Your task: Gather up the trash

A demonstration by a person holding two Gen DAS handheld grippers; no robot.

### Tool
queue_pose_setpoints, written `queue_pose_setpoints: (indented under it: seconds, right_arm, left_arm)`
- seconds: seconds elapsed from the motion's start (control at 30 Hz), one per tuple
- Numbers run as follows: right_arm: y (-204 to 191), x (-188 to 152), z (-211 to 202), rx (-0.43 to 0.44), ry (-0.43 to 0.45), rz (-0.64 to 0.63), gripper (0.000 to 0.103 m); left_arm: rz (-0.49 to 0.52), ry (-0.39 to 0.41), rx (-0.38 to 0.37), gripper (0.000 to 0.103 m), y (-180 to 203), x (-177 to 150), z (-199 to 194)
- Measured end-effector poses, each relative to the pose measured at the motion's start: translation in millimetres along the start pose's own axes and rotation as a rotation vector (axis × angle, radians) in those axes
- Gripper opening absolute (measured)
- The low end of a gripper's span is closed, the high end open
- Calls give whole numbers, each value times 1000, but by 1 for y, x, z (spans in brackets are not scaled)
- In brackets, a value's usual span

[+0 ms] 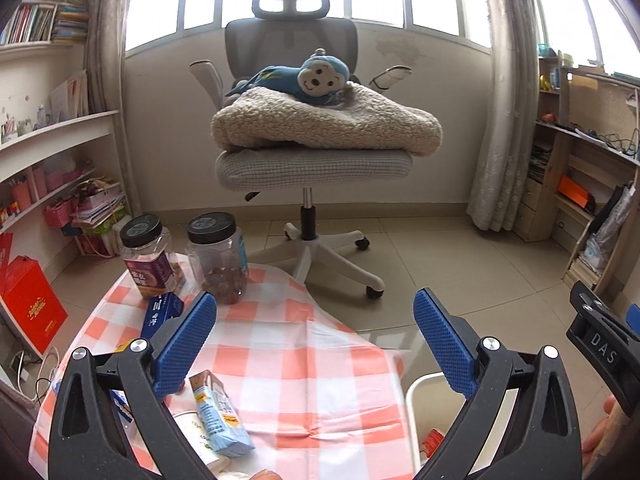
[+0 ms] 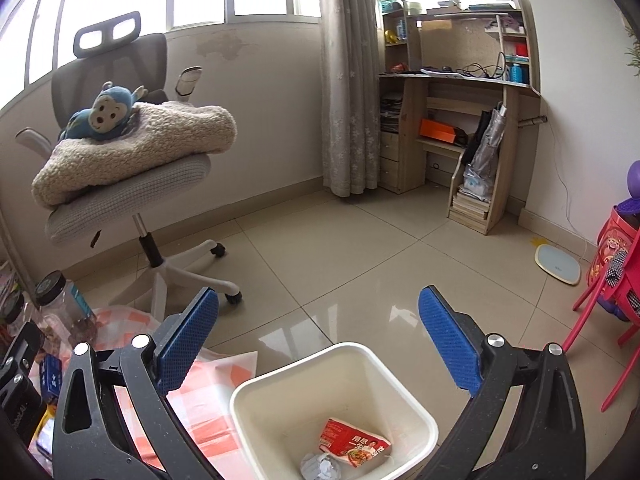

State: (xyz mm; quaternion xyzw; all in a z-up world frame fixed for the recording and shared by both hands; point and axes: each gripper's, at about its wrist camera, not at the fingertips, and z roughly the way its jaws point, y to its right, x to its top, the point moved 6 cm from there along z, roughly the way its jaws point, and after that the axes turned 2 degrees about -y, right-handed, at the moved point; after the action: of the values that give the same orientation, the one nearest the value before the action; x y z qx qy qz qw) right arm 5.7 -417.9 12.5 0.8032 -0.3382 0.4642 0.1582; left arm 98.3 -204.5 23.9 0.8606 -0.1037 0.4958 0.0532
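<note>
In the right wrist view the right gripper is seen with its blue fingers spread wide and nothing between them, held above a white bin in the lower centre of the frame. Inside the bin a red wrapper and a crumpled grey paper ball are lying. In the left wrist view the left gripper is also spread wide and empty, above a table covered with an orange checked cloth. A small blue carton is lying on the cloth in the lower left, just beside the left finger. Two jars with black lids are standing at the far edge of the table.
</note>
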Motion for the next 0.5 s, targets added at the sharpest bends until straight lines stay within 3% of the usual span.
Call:
queue_pose_setpoints:
  seconds: [0.5]
  right_arm:
    - [-120,-37,-16,144,-55,-175,96]
  left_arm:
    - [-94,-85,137,96,-106,-27,18]
